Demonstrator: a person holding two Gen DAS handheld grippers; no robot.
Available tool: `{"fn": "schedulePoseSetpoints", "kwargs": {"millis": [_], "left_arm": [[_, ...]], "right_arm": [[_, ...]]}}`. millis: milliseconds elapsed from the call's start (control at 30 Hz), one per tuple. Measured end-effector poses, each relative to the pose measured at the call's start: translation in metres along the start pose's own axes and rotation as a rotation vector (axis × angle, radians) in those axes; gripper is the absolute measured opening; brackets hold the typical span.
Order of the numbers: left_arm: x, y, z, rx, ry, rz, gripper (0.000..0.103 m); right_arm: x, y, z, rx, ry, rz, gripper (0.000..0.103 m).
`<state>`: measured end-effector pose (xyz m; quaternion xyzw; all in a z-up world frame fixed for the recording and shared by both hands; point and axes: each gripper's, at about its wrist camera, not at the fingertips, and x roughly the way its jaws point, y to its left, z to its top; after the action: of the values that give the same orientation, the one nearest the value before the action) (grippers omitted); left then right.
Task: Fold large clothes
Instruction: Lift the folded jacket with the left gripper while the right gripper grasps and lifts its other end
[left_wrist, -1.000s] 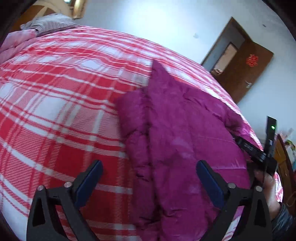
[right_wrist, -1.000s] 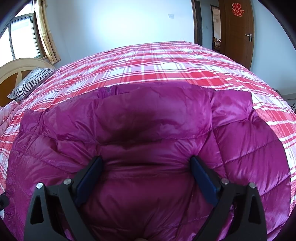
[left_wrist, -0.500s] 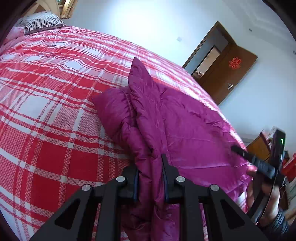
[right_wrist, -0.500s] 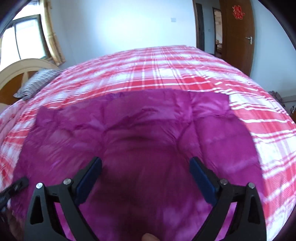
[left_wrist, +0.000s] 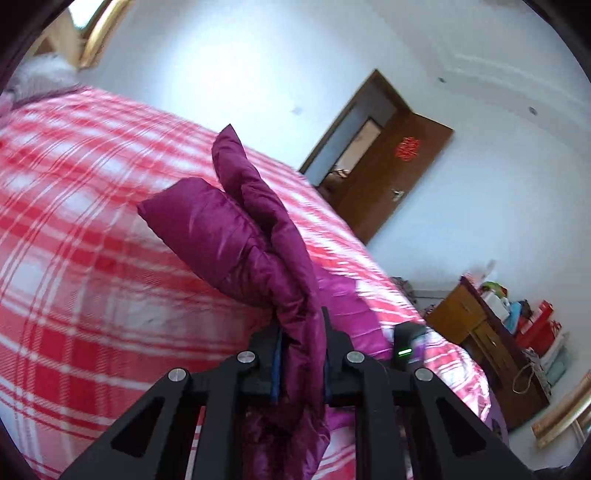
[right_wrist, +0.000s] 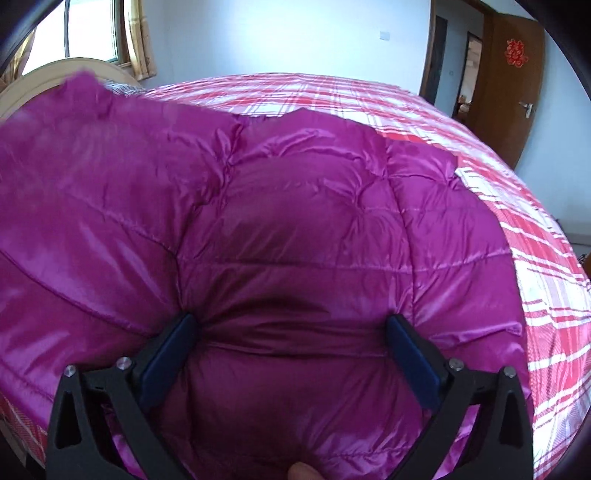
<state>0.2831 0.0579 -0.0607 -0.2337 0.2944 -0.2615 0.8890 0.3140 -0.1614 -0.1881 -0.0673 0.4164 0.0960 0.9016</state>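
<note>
Across the red-and-white plaid bedspread (right_wrist: 524, 258) lies the task's garment, a magenta quilted down jacket (right_wrist: 295, 229), spread puffy over the near part of the bed and filling most of the right wrist view. Its right side and middle rest on the bed; its left side is raised, a blurred flap standing up at the far left of that view.

The left gripper (left_wrist: 300, 365) is clenched on a bunched edge of the jacket. Its jaws have just been closing, and the fabric is pinched between the blue pads, a fold hanging below them. From that grip a sleeve or side panel (left_wrist: 236, 236) rises away from the bedspread, stiff with its padding, pointing toward the far wall and the brown door (left_wrist: 391, 177).

The right gripper (right_wrist: 291, 350) stands released, its jaws spread wide over the jacket's body. The pads rest at or against the quilted surface on either side of a dark hollow, but nothing is pinched between them; it seems to pin the cloth down rather than hold it.

As a judgement, the fold is at an early stage: one side is gripped and raised, not yet laid across. Left to do are carrying that side over the body, the matching fold from the right, and any final doubling.
</note>
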Motion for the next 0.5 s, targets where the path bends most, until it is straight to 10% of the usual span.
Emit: {"fn": "schedulePoseSetpoints", "kwargs": {"millis": [267,500], "left_arm": [[0.053,-0.088,0.017,0.105,0.018,0.017,0.016],[0.132,-0.141,-0.016,0.301,0.035,0.080,0.016]], "right_arm": [[-0.016,-0.031,0.000,0.041,0.004,0.139,0.103],[-0.075,-0.154,-0.003,0.355,-0.142,0.246,0.099]]}}
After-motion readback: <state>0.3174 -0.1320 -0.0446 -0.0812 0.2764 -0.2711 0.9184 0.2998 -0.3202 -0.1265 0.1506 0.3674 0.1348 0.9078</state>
